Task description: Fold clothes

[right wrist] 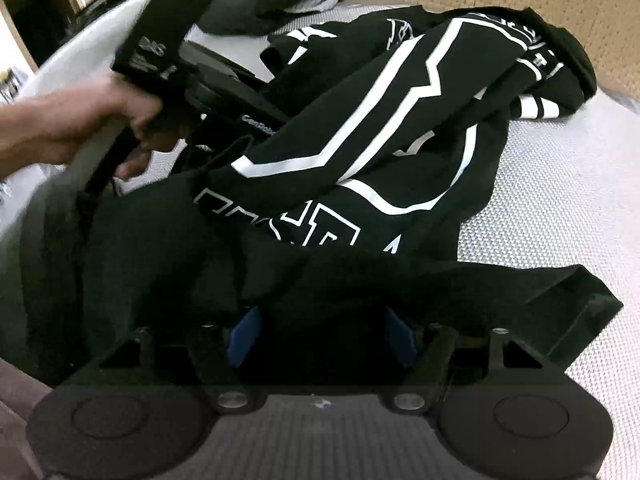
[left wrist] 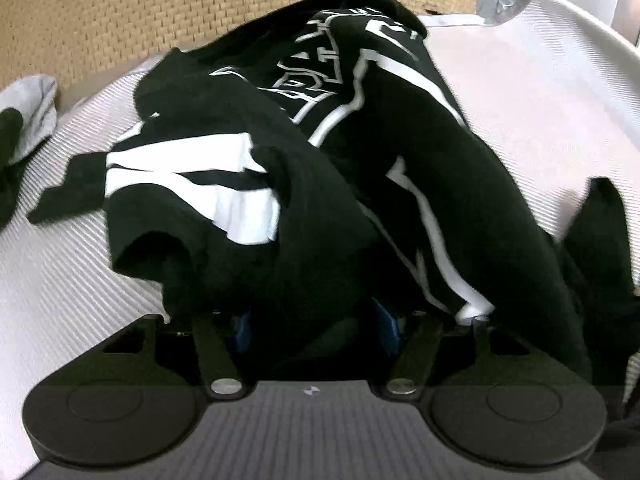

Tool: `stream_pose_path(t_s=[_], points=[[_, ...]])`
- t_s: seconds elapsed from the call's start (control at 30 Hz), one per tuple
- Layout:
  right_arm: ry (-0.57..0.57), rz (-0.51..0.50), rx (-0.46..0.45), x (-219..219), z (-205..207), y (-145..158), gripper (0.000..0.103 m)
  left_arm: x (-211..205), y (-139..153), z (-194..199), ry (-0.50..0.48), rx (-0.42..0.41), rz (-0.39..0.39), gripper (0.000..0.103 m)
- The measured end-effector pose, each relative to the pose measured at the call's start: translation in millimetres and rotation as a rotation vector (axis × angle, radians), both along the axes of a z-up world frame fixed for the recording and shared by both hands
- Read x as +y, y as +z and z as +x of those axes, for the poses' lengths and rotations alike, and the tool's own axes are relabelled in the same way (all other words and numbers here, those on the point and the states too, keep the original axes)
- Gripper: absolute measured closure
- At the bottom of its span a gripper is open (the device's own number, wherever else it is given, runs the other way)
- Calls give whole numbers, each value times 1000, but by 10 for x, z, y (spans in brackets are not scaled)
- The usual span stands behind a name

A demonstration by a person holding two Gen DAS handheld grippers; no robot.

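The black garment (left wrist: 304, 184), printed with white stripes and outlined white letters, lies crumpled in a heap on a white ribbed bed cover (left wrist: 520, 112) and fills the middle of both views. In the left wrist view it runs from the upper centre of the frame down to the bottom centre, where its dark cloth drapes over the left gripper (left wrist: 314, 320). The gripper's blue pads (left wrist: 243, 326) stand apart on either side of a fold of the cloth, which fills the gap between them; whether the pads actually press on it I cannot tell, since the cloth hides their tips.

In the right wrist view the garment spreads from the upper right to the lower centre. Its black hem lies over the right gripper (right wrist: 320, 336), whose blue pads (right wrist: 244, 334) also stand wide apart with dark cloth between and over them; again the pictures do not show whether they bite on it.

At the left of the right wrist view a person's bare hand (right wrist: 80, 120) grips the handle of the left gripper, which points down into the heap.

A grey cloth (left wrist: 32, 112) lies on the cover at the left edge of the left wrist view, with a dark piece just beside it. A tan woven surface (left wrist: 160, 12) fills the top of that view, beyond the cover.
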State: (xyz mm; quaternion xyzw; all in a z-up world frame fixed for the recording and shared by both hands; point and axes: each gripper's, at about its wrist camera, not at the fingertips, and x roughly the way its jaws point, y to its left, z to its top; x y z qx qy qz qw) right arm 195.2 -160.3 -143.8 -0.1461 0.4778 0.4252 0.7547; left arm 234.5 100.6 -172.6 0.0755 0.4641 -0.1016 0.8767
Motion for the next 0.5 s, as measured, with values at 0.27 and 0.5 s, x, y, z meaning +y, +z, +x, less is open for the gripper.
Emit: stream_pose_path(t_s=[0.27,0.5], points=[[-77,115,-226,-340,-107,284,32,144,400,-542,36,-23,-156,42],[-85,122,-229,-129,341,120,32,61,640,-898,6,-28,-230,36]])
